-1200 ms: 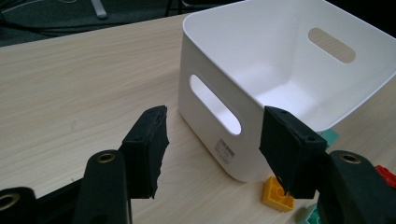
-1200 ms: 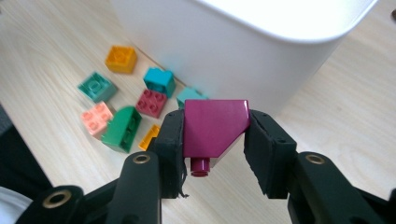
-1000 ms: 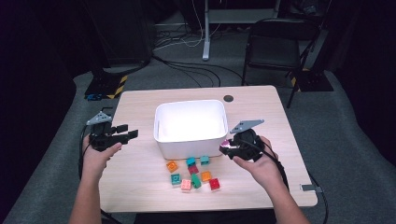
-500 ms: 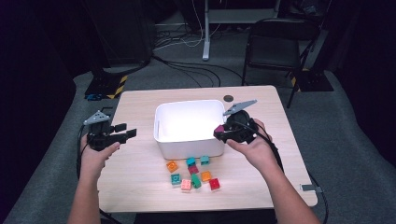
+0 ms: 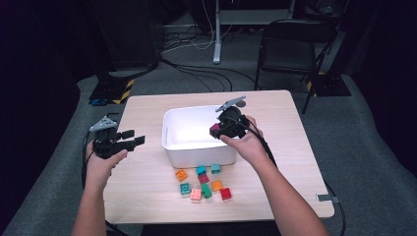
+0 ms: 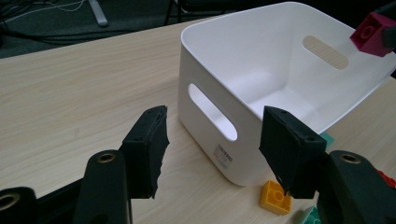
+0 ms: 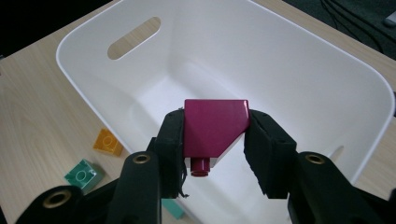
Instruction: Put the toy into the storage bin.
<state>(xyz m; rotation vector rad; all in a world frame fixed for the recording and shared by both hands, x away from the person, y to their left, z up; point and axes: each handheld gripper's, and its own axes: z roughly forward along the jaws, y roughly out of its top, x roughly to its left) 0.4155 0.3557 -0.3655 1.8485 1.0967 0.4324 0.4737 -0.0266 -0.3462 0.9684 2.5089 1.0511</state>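
From above, the magenta block is only a small patch of colour at the front of the right gripper, the rest covered by the black body and the hand behind it. The inside of the white bin glares so brightly in the high view that its floor cannot be read there. In the left gripper view the same block pokes in at the top right corner, cut by the frame edge, and the bin's far end runs out of the picture. Several loose blocks on the table in front of the bin are too small to tell their shapes; one orange block lies just beside the bin's near corner, half behind a jaw.

The right gripper is clamped on the magenta block: both pads press its sides, its slanted face turned up and a stud showing beneath. The block hangs over the open bin, inside the rim line, clear of the floor.

The left gripper has its jaws spread apart with nothing between them, pointing at the bin's end wall with the handle slot.

The right forearm reaches in from the bottom, the hand raised over the bin's right rim. The left hand holds its gripper low over the table, well left of the bin.
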